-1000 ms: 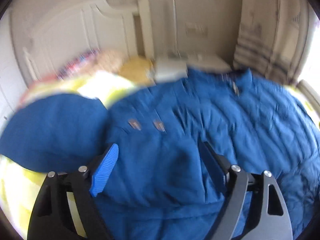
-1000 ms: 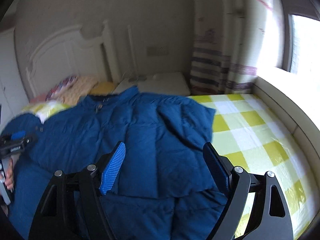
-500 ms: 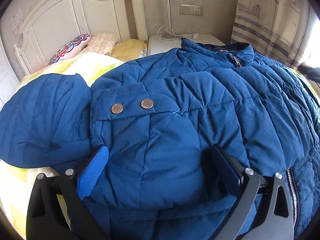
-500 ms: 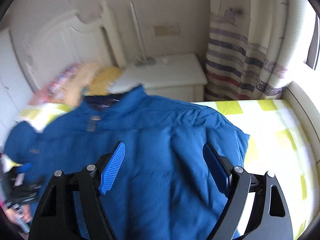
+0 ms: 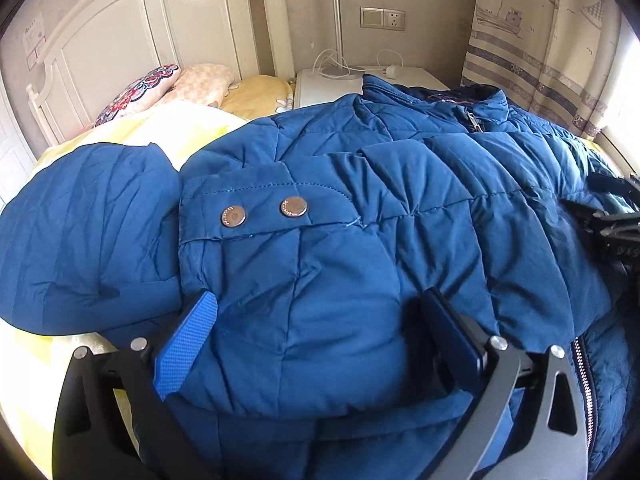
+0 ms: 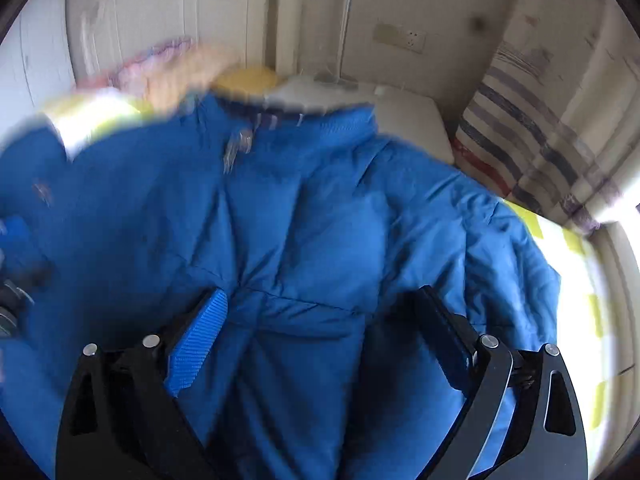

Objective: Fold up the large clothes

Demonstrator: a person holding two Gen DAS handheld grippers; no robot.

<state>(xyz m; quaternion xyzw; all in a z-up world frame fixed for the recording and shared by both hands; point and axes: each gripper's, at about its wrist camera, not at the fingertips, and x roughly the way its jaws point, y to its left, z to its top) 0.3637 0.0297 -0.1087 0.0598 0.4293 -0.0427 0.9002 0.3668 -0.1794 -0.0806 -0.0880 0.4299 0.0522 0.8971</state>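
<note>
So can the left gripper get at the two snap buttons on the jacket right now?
Probably yes. The left gripper is open over the jacket, and the snap buttons lie exposed just ahead of its fingers, with only bare fabric between.

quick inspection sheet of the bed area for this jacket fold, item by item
surface: bed with yellow check sheet
job's things: blue puffer jacket spread flat, sleeve cuff with two snaps folded onto the front
clutter: pillows at headboard
grippers: left gripper open over the sleeve; right gripper jaws opening above the jacket, not gripping it
cables: white cord on nightstand
surroundings: curtain, wall socket
</note>
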